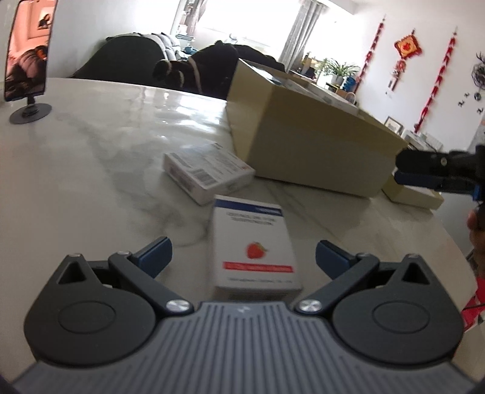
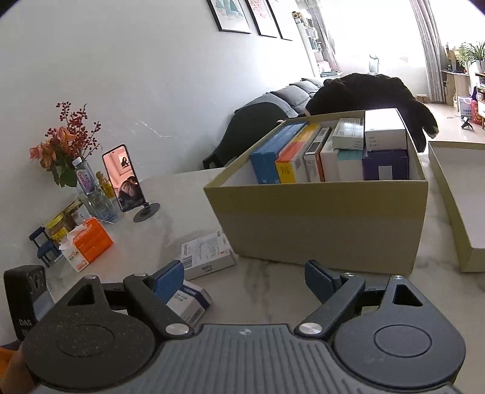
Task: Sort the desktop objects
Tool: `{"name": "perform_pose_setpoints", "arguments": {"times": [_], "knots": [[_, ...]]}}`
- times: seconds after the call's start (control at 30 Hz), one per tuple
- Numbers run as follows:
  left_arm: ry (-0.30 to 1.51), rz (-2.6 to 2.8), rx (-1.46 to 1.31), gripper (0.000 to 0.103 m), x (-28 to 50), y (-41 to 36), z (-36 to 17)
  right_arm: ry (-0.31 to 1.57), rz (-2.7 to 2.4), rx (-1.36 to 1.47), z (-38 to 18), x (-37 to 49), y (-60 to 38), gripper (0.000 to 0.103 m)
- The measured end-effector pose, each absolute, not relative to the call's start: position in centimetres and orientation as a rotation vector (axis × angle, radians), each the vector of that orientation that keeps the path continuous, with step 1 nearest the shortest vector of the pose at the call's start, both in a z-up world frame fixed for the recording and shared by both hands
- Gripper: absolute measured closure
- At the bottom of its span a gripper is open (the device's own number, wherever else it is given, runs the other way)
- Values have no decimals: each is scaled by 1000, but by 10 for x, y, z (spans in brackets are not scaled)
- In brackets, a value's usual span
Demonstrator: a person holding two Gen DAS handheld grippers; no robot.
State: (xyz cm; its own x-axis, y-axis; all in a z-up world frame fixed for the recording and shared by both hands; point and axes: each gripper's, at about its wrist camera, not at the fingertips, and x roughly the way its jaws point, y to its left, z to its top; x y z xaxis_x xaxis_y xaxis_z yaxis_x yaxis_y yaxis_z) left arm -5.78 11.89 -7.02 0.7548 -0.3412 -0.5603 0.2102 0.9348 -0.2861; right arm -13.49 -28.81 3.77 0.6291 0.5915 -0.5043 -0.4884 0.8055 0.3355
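Both grippers' jaws stand open: left gripper astride the strawberry box, right gripper empty.

Both wrist views low, sharing cardboard box

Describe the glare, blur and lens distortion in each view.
Left wrist view: window blown out white, glare streaks on the table, strawberry box print blurred, table edge bowed by the fisheye. Right wrist view: sharper, window overexposed, carton edges curved, dark vignette in the corners, medicine boxes evenly lit.
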Motion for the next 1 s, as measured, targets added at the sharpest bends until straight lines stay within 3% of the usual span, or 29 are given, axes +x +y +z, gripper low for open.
{"name": "perform_pose_setpoints", "arguments": {"times": [0.2, 0.47, 0.83, 1.0], "knots": [[624, -270, -158, 9, -63, 107, -77, 653, 613, 190, 35, -137, -291, 14], [610, -383, -70, 40, -59, 109, -75, 677, 626, 157, 35, -131, -286, 14], [578, -693, 32, 44, -48, 108, -71, 733, 628, 63, 32, -118, -281, 14], [586, -704, 4, 30, -51, 110, -69, 768, 655, -30, 26, -115, -272, 14]]}}
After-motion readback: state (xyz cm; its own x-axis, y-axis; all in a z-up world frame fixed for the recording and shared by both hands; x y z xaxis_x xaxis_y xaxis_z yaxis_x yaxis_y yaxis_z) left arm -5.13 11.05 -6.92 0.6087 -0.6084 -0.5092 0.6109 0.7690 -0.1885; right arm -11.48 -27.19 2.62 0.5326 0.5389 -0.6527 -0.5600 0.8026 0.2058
